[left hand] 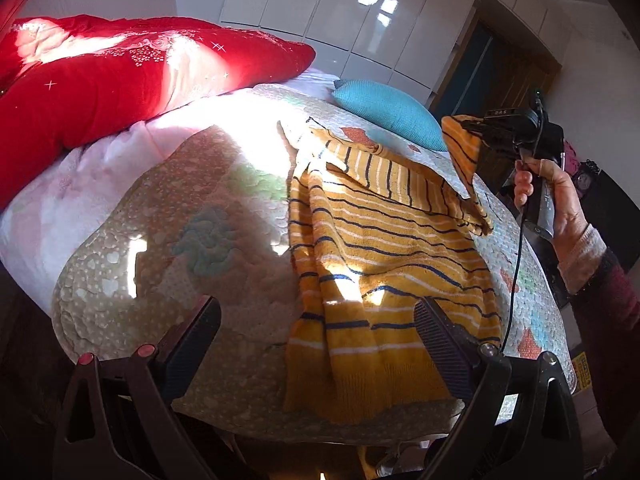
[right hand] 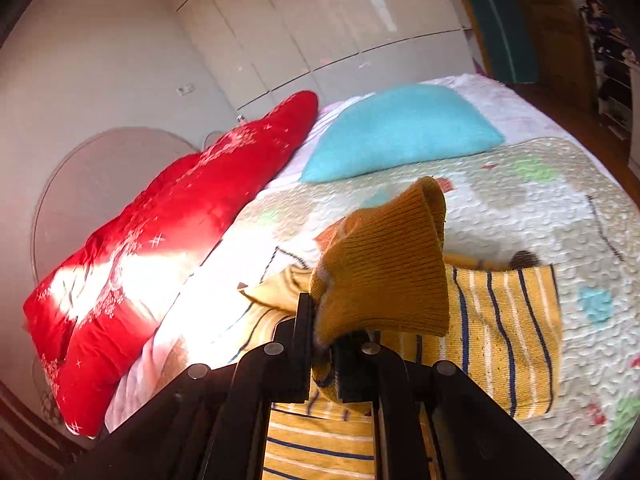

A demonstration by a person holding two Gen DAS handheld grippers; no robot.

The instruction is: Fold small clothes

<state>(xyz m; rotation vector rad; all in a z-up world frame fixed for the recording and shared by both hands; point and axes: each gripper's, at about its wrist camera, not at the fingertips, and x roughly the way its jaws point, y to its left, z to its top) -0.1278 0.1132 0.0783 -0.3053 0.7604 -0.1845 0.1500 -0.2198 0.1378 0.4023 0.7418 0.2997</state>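
One small knitted sweater, mustard yellow with thin navy and white stripes (left hand: 384,264), lies spread on the quilted, pastel-patterned bedspread (left hand: 224,216), its ribbed hem toward the near edge of the bed. One sleeve is folded across the chest, and the other sleeve's ribbed mustard cuff (right hand: 384,268) is lifted off the bed.

The right gripper (right hand: 324,356) has its two black fingers pressed together on that cuff, the knit bunched between them and flaring out above the tips. In the left wrist view the same gripper (left hand: 474,130) shows at the far right edge of the bed, held by the person's right hand (left hand: 548,200), with the striped sleeve hanging from it down to the garment's body.

The left gripper (left hand: 316,344) hovers over the near end of the bed with its ridged black fingers spread wide apart and nothing between them; the right finger (left hand: 444,344) sits above the sweater's hem area, the left finger above bare quilt.

Beyond the sweater, a turquoise textured pillow (right hand: 400,132) rests near the head of the bed, and a bright red quilted duvet with white star embroidery (right hand: 168,236) is heaped along the far side, partly in strong sunlight. Glossy white wardrobe doors (right hand: 320,28) line the wall behind.
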